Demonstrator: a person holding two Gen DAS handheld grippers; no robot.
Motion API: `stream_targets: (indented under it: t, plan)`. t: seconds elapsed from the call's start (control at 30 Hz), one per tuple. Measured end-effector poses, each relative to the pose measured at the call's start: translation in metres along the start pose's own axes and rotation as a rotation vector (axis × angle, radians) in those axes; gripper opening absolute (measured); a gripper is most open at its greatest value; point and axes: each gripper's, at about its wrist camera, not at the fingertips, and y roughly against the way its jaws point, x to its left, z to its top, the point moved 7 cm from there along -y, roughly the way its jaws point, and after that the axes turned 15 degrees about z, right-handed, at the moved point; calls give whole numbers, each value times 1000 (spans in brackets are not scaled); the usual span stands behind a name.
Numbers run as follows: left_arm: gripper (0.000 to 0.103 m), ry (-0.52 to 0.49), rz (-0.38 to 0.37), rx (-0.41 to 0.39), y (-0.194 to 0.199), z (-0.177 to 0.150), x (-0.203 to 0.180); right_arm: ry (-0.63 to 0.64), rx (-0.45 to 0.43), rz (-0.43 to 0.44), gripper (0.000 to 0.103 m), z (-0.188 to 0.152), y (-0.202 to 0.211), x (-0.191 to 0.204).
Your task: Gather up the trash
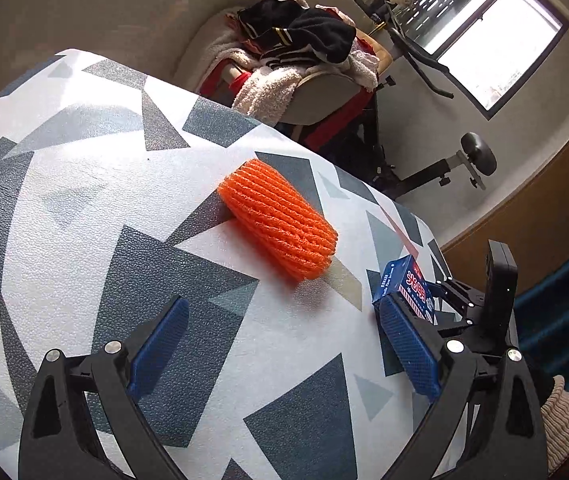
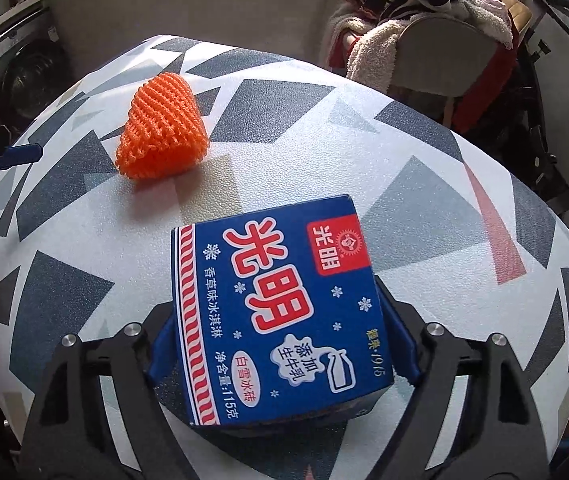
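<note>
My right gripper [image 2: 280,344] clamps the light, crushable ice-cream carton [image 2: 280,312] by its sides above the counter [image 2: 424,240]. My left gripper [image 1: 280,344] gapes before the soft, springy orange foam net [image 1: 280,220]; pinch its middle.

orange foam net [image 1: 280,222] on patterned table [image 1: 84,184], left gripper [image 1: 284,344] fingers apart

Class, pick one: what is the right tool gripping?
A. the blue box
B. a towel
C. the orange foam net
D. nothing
A: the right tool has its fingers closed on both sides of the blue box; the net lies apart on the table.
</note>
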Motion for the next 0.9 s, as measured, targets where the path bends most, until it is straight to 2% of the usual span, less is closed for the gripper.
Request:
stream_targets:
  t: [0.13, 0.23, 0.33, 0.37, 0.43, 0.47, 0.5, 0.6, 0.9]
  plan:
    - [86, 105, 32, 38, -41, 29, -3, -157, -95, -46, 82, -16, 20, -18]
    - [81, 180, 57, 56, -65, 41, -4, -213, -140, -73, 82, -26, 34, -22]
    - [80, 217, 117, 73, -86, 46, -4, -240, -185, -55, 82, -33, 45, -18]
    - [79, 222, 133, 52, -87, 48, -4, -237, -189, -55, 82, -36, 47, -16]
    - [72, 187, 190, 36, -91, 50, -7, -226, -191, -60, 82, -40, 51, -11]
    - [41, 154, 230, 32, -93, 50, -9, -223, -192, -61, 82, -42, 53, -9]
    - [28, 124, 263, 40, -96, 47, -10, -222, -194, -63, 82, -44, 56, -6]
    - [22, 66, 259, 21, -90, 40, -15, -230, -209, -64, 82, -46, 65, -1]
    - [21, -98, 221, -24, -19, 20, -30, -268, -269, -42, 82, -55, 96, 30]
